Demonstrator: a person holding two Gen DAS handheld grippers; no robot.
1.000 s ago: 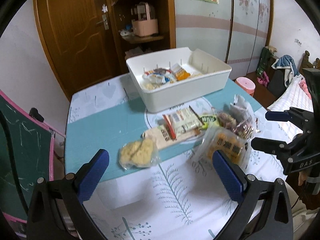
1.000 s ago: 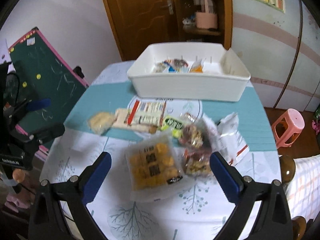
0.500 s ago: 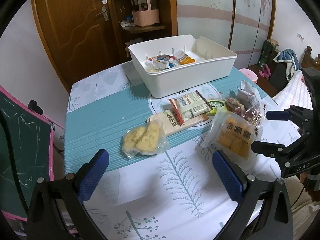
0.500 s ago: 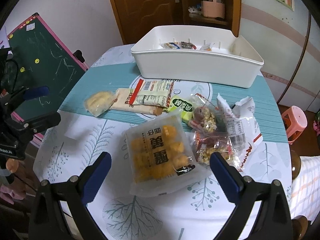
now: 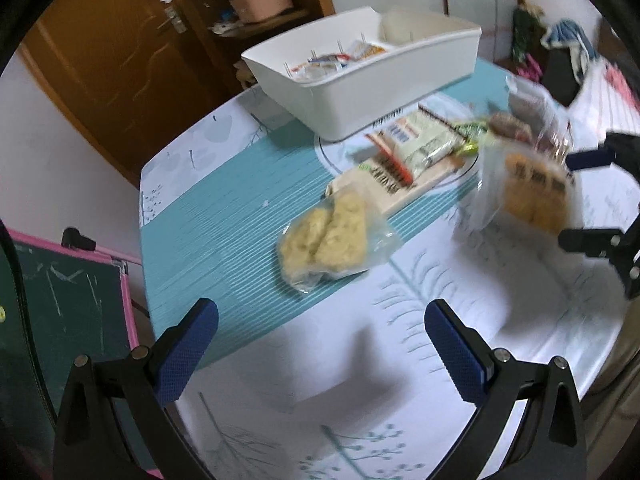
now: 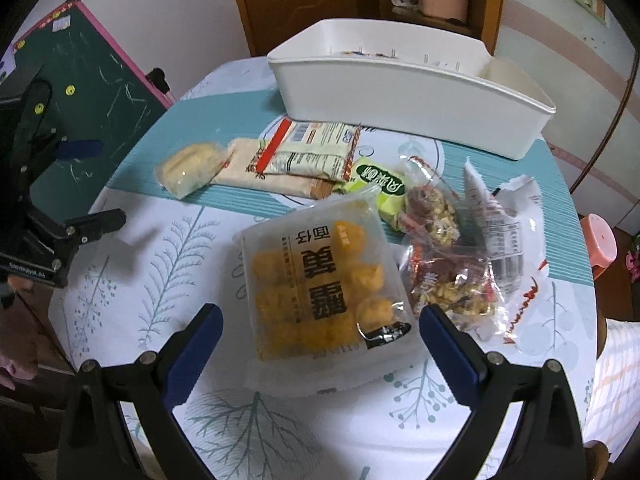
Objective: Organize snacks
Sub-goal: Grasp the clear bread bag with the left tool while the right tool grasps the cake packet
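A white bin with a few small packets inside stands at the back of the table; it also shows in the right wrist view. Loose snacks lie in front of it. A clear bag of pale cakes lies just ahead of my open, empty left gripper. A clear bag of orange puffs lies between the fingers of my open right gripper. Beside it lie nut packets, a green packet and a red-striped biscuit pack.
The round table has a white leaf-print cloth with a teal band. A green chalkboard with pink frame stands at its left. A wooden door and shelf are behind, a pink stool at right.
Both grippers have come down and forward toward the table. The left now sits close to the pale cake bag, the right over the orange puff bag. Nothing was taken hold of.
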